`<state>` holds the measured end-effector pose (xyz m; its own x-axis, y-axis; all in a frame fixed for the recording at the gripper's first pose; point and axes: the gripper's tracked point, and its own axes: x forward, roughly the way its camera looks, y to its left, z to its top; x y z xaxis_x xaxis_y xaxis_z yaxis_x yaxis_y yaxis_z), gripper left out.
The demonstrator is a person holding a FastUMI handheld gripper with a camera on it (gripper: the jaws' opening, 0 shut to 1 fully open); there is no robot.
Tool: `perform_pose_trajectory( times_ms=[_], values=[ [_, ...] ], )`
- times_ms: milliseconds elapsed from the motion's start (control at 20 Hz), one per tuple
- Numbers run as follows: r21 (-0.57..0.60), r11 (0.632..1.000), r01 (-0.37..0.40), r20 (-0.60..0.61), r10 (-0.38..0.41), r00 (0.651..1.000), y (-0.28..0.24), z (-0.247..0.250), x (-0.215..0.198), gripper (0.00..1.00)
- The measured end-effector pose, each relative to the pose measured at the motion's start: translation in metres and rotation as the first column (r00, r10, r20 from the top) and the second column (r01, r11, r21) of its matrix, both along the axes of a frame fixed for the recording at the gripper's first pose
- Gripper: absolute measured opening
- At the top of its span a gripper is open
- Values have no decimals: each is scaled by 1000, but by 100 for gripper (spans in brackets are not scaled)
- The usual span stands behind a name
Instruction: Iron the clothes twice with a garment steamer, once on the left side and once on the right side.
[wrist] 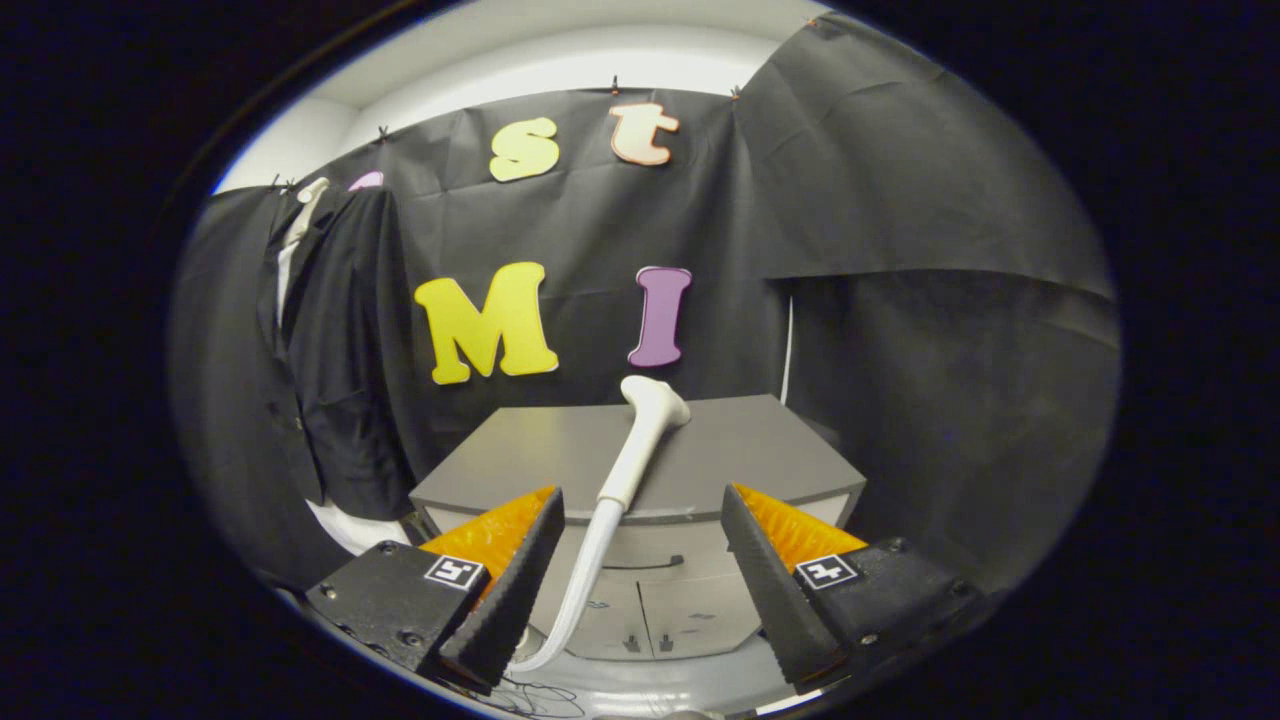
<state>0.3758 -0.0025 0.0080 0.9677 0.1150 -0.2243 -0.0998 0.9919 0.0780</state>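
Your gripper (640, 560) stands wide open with nothing in it, so the job looks unstarted. The steamer head (645, 430) lies on the grey cabinet (740, 450) just ahead of your fingers, its hose trailing down between them. The dark jacket (335, 350) hangs well off to the left, with both passes left to do.

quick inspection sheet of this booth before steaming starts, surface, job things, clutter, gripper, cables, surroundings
surface: grey cabinet top, bare but for the steamer head.
job's things: white steamer head lying on the cabinet, ahead of the fingers; dark jacket hanging on the wall beyond.
clutter: nothing seen.
grippers: gripper open, holding nothing.
cables: white steamer hose drops between the fingers; thin wires below.
surroundings: black cloth wall.
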Motion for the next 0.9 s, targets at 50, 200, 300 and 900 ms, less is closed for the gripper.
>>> perform_pose_trajectory(
  times_ms=[50,200,300,900],
  values=[
    [-2,1000,-4,-27,4,1000,1,-7,18,98],
    [16,1000,-18,-83,20,996,7,-27,68,98],
    [31,999,-25,-118,29,993,12,-40,95,97],
    [48,999,-20,-189,29,982,40,-80,180,74]
  ],
)
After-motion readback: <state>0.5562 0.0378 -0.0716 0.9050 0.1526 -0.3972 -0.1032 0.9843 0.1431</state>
